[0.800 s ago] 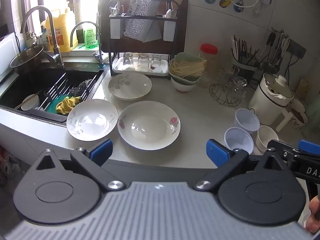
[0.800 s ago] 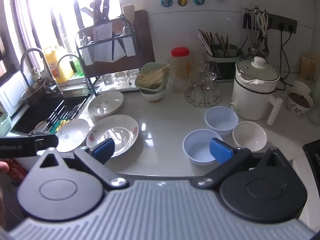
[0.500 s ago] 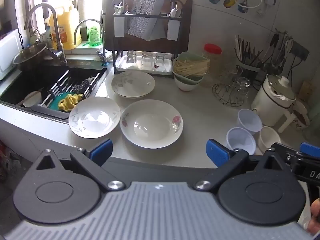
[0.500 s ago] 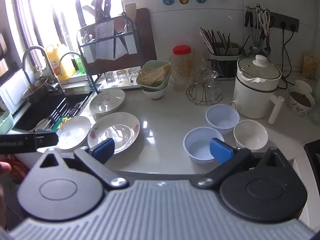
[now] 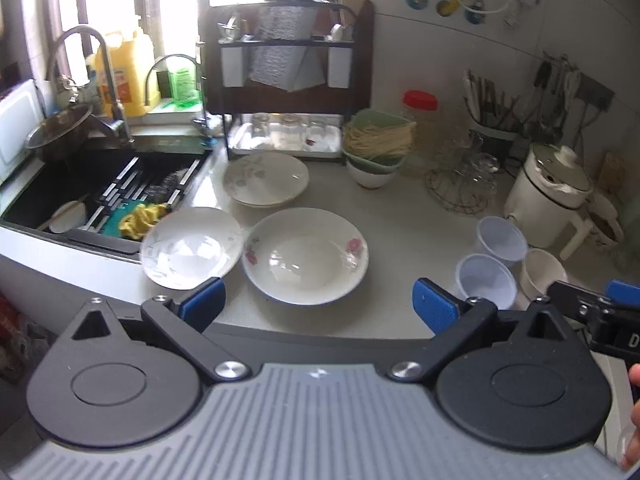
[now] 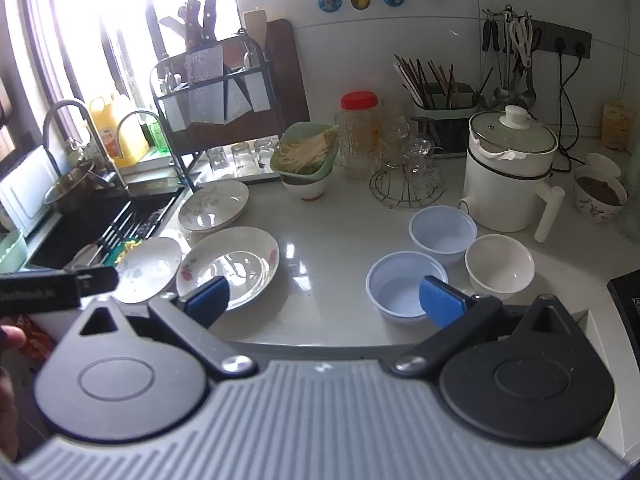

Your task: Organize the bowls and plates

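Left gripper (image 5: 318,304) and right gripper (image 6: 324,300): both spread wide, nothing between pads, hovering over front edge of pale counter (image 6: 320,216). Nearest: rose plate (image 5: 306,254), plain plate (image 5: 192,246) overhanging sink (image 5: 100,184) edge, two blue bowls (image 6: 406,284) and white bowl (image 6: 500,266) clustered right. Farther: leaf plate (image 5: 266,178), rack (image 5: 288,76), cooker (image 6: 510,172), window. Versus earlier: view slightly closer to counter, dishes unmoved. Window blown out; left view blurred.
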The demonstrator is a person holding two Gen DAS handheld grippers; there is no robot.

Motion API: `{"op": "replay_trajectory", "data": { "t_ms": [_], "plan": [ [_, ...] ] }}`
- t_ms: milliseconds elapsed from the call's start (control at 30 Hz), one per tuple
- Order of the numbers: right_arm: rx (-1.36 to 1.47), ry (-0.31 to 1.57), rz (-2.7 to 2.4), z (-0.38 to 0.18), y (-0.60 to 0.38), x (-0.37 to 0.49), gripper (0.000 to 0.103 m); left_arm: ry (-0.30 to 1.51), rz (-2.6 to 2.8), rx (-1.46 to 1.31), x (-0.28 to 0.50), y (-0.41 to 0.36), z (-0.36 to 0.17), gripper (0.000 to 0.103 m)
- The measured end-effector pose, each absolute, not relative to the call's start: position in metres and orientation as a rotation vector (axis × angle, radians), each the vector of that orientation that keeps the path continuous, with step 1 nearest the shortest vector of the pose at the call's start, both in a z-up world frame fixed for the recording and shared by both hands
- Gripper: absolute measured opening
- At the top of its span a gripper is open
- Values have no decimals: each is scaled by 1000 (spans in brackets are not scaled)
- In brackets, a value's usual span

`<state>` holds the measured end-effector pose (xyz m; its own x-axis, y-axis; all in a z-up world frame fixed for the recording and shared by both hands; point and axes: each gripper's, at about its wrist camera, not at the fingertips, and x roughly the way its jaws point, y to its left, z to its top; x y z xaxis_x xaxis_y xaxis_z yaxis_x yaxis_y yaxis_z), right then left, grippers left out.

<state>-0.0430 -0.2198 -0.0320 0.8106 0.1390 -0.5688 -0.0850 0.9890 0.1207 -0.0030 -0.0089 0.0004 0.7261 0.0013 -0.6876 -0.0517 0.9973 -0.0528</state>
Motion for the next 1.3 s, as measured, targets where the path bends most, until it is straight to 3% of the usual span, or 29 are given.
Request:
{"op": "replay_trajectory", "data": {
  "t_ms": [1300],
  "plan": [
    [108, 636, 89, -34, -219, -40, 103, 803, 0, -109, 8, -4, -9, 101]
  ]
}}
